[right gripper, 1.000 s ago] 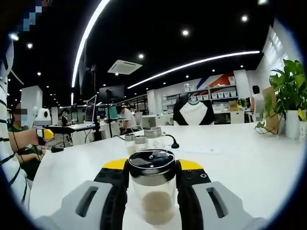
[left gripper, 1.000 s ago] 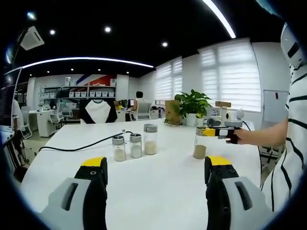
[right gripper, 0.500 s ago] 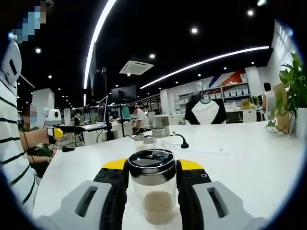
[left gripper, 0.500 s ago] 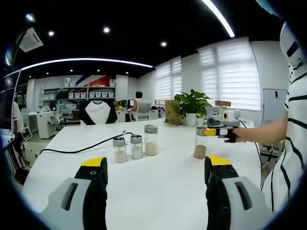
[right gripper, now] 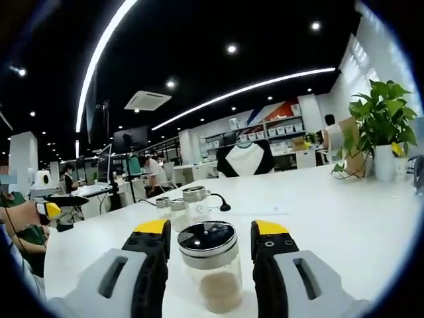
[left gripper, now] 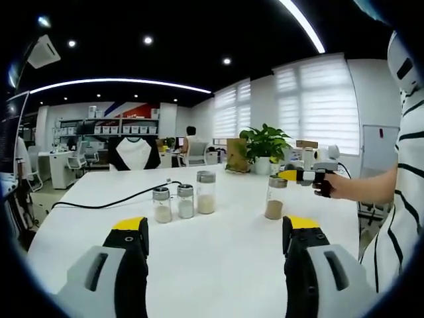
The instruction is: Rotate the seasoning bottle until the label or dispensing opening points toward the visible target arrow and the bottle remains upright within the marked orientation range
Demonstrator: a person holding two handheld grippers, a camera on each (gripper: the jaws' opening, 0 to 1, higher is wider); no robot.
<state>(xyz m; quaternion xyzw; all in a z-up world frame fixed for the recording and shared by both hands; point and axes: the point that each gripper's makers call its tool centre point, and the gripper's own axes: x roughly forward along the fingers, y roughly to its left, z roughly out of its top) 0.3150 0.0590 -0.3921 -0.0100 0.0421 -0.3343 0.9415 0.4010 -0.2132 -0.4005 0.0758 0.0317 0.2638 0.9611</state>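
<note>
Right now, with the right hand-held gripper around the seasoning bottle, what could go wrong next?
1. The right hand-held gripper stands open with gaps on both sides of the seasoning bottle; closing off-centre could push or tip it.
2. No target arrow is visible on the white table, so the final orientation is hard to judge.

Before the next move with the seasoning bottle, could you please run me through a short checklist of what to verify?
1. Seasoning bottle upright on the white table: ok.
2. Right gripper clear of the bottle, gaps on both sides: ok.
3. Left gripper open and holding nothing: ok.
4. Three other shakers apart from the bottle: ok.
5. Target arrow and orientation marks: cannot tell.
6. Bottle's opening direction: cannot tell.
</note>
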